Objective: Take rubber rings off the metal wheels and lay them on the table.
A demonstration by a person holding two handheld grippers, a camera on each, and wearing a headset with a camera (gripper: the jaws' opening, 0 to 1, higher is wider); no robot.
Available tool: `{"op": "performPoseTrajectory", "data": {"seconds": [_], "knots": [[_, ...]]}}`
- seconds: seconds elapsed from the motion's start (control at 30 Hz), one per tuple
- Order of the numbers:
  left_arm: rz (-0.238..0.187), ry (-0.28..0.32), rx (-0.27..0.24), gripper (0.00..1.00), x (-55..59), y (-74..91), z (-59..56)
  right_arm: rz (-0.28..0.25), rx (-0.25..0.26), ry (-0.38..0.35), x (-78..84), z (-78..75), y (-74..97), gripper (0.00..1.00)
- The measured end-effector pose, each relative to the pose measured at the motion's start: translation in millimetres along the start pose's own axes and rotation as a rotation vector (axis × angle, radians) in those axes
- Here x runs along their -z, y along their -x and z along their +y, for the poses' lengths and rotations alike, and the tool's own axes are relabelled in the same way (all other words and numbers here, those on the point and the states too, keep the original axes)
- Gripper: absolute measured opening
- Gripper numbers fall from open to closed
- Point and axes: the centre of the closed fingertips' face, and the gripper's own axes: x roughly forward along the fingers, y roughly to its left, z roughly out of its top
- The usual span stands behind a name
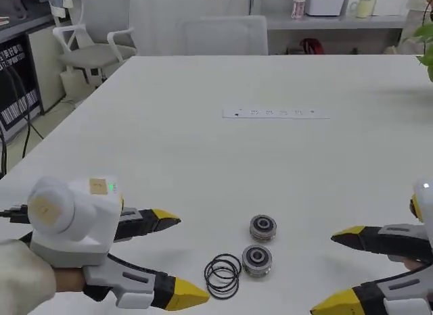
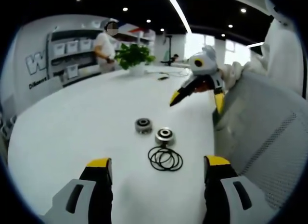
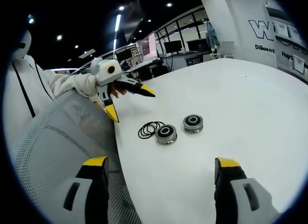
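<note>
**Open grippers either side of two wheels and a ring pile**

- Left gripper: jaws spread wide with nothing between them. It hovers low at the near table edge, tips aimed at the parts, probably poised for a pick.
- Rubber rings: thin black loops in a loose, overlapping pile. They lie flat on the white table, just left of the nearer wheel, and look like finished work set aside.
- Metal wheels: nearer wheel and farther wheel lie flat and close together, clear of both grippers. Whether any ring remains on them is too small to tell.
- Right gripper: jaws apart and empty, facing the wheels.
- By view:
  - The head view has an inset strip farther up the table.
  - The left gripper view adds a potted plant.
  - The right gripper view adds a mesh chair back.
</note>
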Motion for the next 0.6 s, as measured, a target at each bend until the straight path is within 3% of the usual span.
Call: {"op": "performPoseTrajectory", "data": {"seconds": [0.2, 0.4, 0.6], "knots": [[-0.008, 0.02, -0.008, 0.79, 4.7, 0.0, 2.8, 0.041, -0.007, 0.016, 8.5, 1.9, -2.4, 0.87], [0.017, 0.003, 0.004, 0.79, 10.9, -3.4, -2.3, 0.05, -0.003, 0.013, 12.9, 1.7, -2.1, 0.86], [0.009, 0.025, -0.006, 0.8, 12.1, -3.7, 0.1, 0.068, -0.004, 0.0, 21.4, -1.1, -3.6, 0.86]]}}
